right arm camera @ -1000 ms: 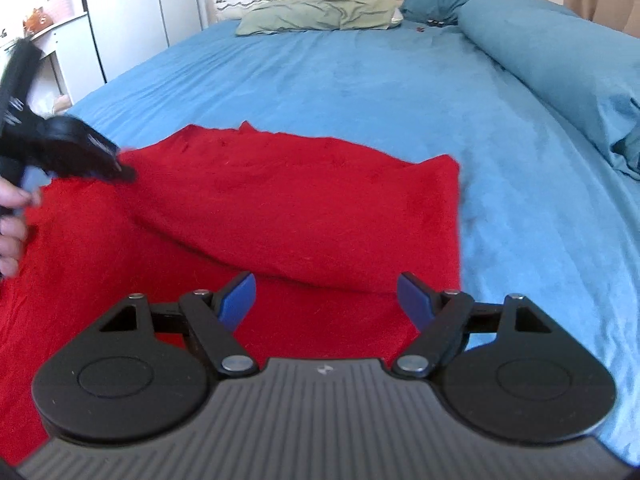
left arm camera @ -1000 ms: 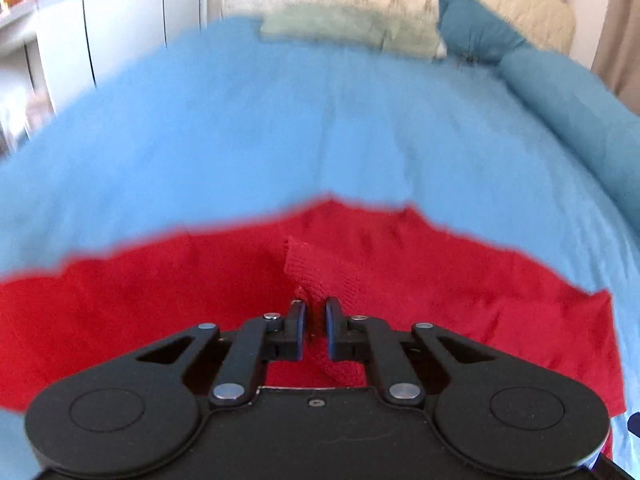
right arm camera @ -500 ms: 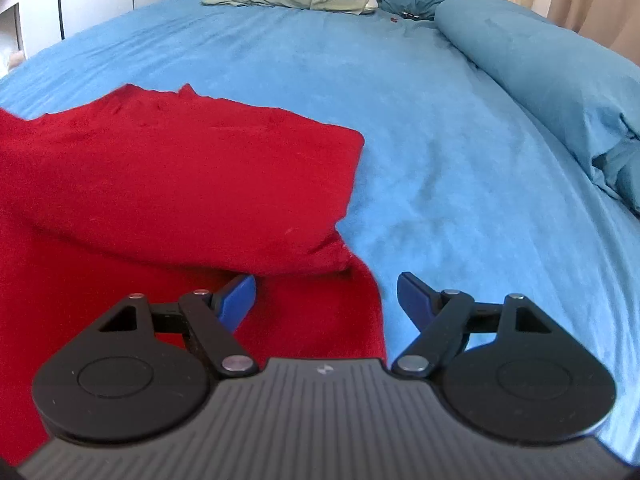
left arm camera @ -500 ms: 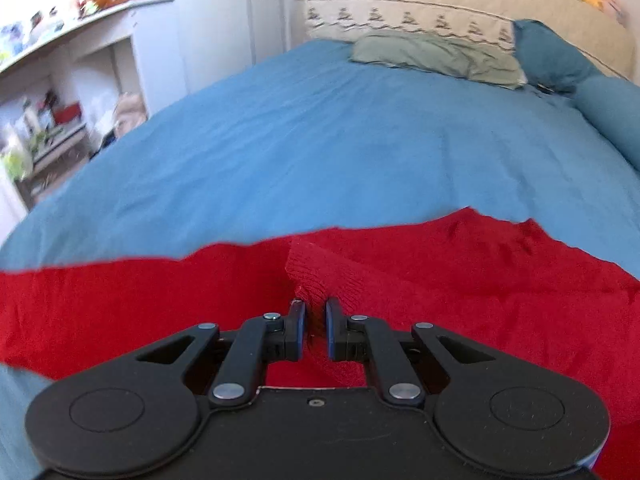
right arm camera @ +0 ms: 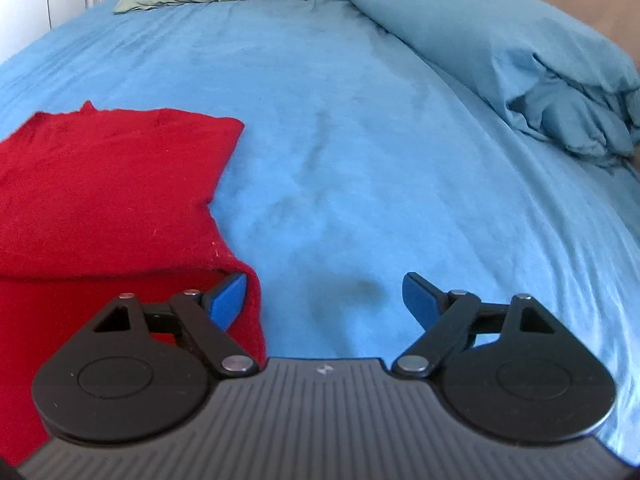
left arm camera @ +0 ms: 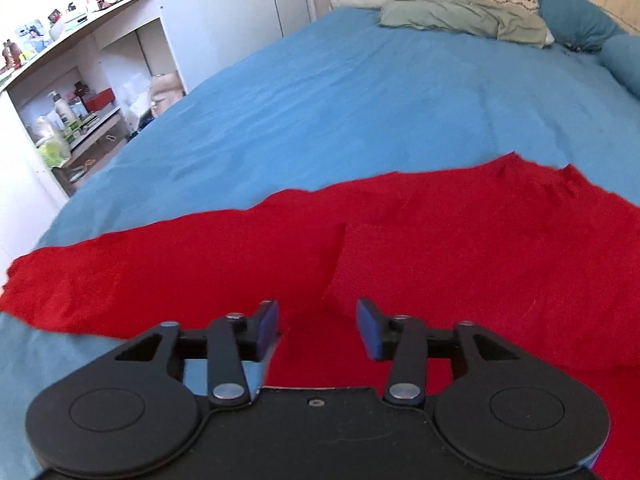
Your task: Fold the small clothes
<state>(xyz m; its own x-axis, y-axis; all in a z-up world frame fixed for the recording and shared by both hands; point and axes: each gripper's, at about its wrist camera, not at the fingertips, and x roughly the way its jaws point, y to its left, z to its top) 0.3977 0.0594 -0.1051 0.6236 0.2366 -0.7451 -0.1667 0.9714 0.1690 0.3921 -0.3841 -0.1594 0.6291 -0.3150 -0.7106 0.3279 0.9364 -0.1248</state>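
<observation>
A red knit garment (left arm camera: 440,248) lies on the blue bed sheet (left arm camera: 360,100), partly folded over itself, with a fold edge running down its middle. My left gripper (left arm camera: 318,328) is open and empty, just above the garment's near part. In the right wrist view the garment (right arm camera: 104,184) lies at the left with a folded top layer. My right gripper (right arm camera: 324,300) is open and empty over bare sheet (right arm camera: 360,160), its left finger (right arm camera: 228,298) by the garment's right edge.
A rolled blue duvet (right arm camera: 500,48) lies along the bed's right side. A green pillow (left arm camera: 460,18) and a blue pillow (left arm camera: 572,16) sit at the headboard. White shelves (left arm camera: 68,92) with bottles and clutter stand left of the bed.
My left gripper has opened and let go of the red garment, which now lies flat. My right gripper has moved right, off the garment and over bare sheet.
</observation>
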